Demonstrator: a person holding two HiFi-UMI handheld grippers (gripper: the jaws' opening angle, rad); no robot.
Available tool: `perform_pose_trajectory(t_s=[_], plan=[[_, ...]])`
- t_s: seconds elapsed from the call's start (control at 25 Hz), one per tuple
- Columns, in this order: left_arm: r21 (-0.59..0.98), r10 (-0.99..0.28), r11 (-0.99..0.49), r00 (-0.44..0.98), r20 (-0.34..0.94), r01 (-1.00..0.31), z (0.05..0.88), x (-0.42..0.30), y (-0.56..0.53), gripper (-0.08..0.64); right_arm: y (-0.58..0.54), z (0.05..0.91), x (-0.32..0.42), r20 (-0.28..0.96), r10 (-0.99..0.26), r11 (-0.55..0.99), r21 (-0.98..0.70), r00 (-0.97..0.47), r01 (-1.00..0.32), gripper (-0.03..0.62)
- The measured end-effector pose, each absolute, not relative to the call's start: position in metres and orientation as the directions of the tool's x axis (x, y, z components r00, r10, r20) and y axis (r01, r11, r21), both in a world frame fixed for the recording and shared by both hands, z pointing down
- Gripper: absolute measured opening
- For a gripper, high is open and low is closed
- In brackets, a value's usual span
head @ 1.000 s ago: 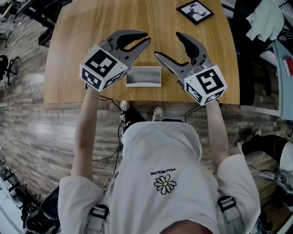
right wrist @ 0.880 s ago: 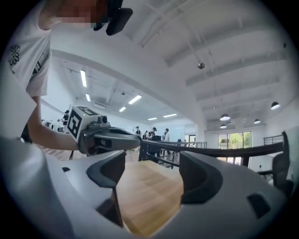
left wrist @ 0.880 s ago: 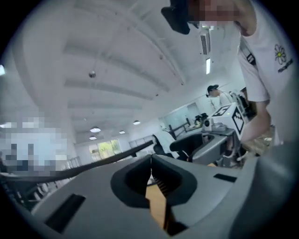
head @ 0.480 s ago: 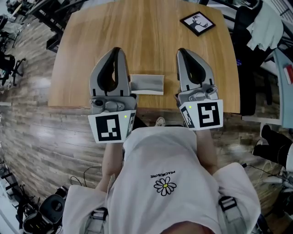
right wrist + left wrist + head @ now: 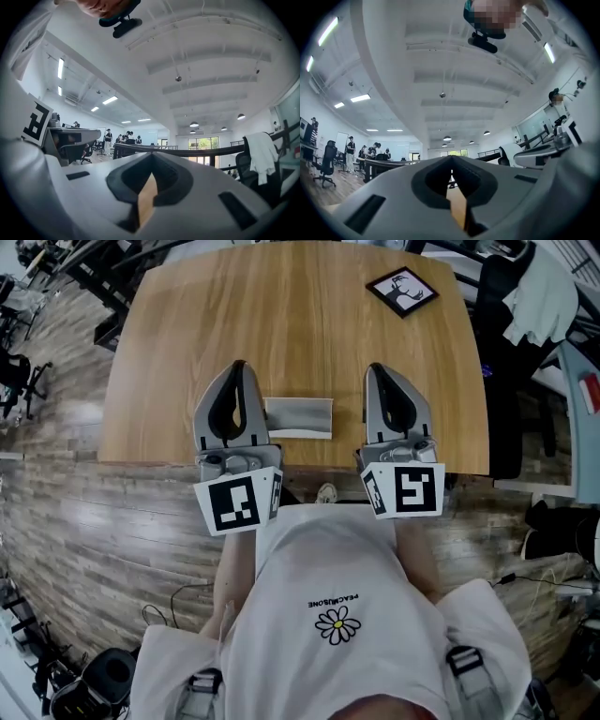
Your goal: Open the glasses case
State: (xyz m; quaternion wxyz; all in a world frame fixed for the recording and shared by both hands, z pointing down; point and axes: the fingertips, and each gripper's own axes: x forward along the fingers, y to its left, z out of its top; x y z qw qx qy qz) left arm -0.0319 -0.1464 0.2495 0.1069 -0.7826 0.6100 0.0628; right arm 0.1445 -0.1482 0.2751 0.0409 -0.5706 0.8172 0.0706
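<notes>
Left of the case, the left hand-held gripper (image 5: 238, 371) has its jaws pressed together with nothing between them. It points away from the person, and its side runs along the case's left end. From the head view it cannot be told whether the two touch or merely overlap.

The case (image 5: 298, 418) lies flat on the surface (image 5: 300, 324), close to the near edge and between the two hand-held grippers. Its long axis runs left to right, square to the way both point. It is a grey rectangle with a paler band along its near long side. It looks closed, and no seam or hinge can be made out.

Right of the case, the right hand-held gripper (image 5: 380, 371) has just been closing its jaws. They meet on nothing, and bare wood shows between it and the case's right end, so the left one is nearer. Both tips reach past the case's far side. Each would likely have to draw back and turn inward to take an end.
</notes>
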Motion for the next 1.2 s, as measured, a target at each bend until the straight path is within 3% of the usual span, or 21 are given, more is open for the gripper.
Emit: perform_pose_trajectory(t_s=[1.2], plan=[[-0.113,-0.959,-0.218,0.234,-0.162,-0.969,0.265,-0.039,-0.148,0.014,-0.147,0.283,0.142,-0.109,-0.932,0.336,0.101,-0.346,-0.936,0.012]])
